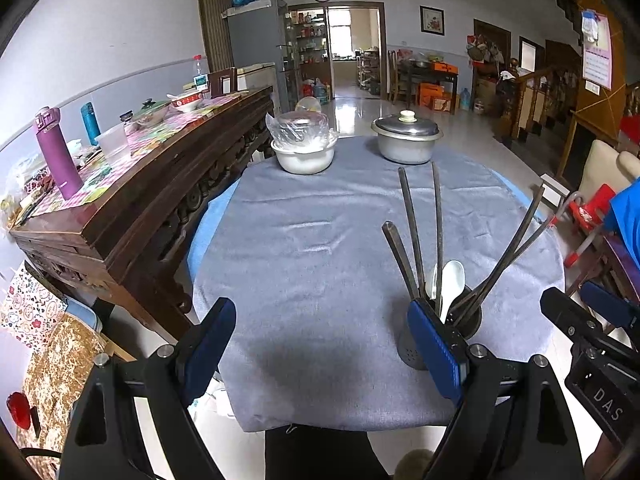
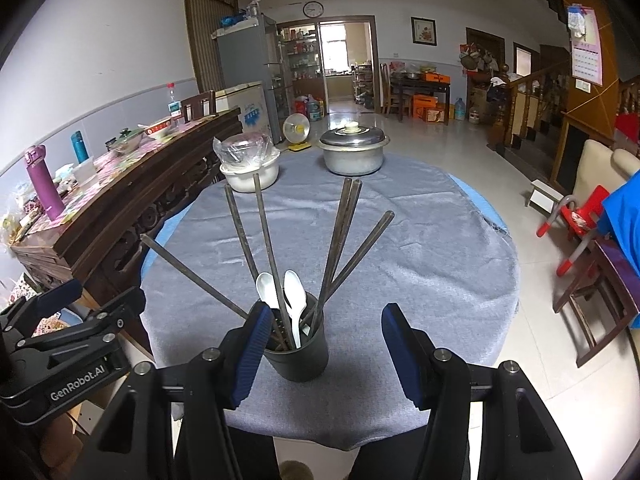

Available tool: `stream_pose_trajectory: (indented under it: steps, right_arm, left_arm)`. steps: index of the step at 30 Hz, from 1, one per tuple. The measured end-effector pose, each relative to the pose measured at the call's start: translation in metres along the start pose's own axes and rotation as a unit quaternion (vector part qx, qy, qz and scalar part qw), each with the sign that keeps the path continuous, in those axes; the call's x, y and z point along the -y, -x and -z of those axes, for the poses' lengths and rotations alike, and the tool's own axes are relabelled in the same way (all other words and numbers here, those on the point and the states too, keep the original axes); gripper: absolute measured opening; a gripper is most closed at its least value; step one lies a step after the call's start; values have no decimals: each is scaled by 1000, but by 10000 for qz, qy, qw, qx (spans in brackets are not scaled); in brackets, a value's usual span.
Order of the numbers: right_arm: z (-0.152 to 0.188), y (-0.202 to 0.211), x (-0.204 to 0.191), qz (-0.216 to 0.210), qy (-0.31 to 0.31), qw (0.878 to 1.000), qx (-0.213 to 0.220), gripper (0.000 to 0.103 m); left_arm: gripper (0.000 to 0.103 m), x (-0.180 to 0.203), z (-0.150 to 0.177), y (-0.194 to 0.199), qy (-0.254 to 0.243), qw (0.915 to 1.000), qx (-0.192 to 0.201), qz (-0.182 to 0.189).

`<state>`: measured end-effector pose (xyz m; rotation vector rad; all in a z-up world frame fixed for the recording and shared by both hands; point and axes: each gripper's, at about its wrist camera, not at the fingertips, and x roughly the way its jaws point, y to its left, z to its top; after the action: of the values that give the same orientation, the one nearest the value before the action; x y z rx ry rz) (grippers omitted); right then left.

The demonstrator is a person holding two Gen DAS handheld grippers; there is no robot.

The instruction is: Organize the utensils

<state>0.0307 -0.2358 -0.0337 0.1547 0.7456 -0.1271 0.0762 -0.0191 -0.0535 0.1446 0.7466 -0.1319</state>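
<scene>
A black utensil holder [image 2: 304, 360] stands upright on the grey tablecloth [image 2: 400, 260] near the table's front edge. Several dark chopsticks [image 2: 264, 232] fan out of it, and two white spoons [image 2: 294, 296] stand among them. My right gripper [image 2: 326, 356] is open around the holder: its left finger is at the holder's left rim and its right finger stands clear of it. In the left wrist view the holder [image 1: 468, 320] sits just behind the right finger of my left gripper [image 1: 324, 344], which is wide open over bare cloth. The right gripper [image 1: 584, 306] shows at the right edge.
A lidded metal pot [image 2: 354, 152] and a white bowl [image 2: 250, 172] holding a plastic-wrapped dish stand at the table's far edge. A cluttered dark wooden sideboard [image 2: 120, 200] runs along the left. A wooden chair [image 2: 592, 300] stands to the right.
</scene>
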Motion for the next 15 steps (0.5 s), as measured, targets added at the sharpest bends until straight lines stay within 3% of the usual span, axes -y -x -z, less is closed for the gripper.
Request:
stream_pose_trajectory:
  steps: [15]
  right_arm:
    - [-1, -18, -2, -116, -66, 9999, -109, 62]
  left_arm:
    - [88, 2, 1, -12, -23, 9999, -145, -43]
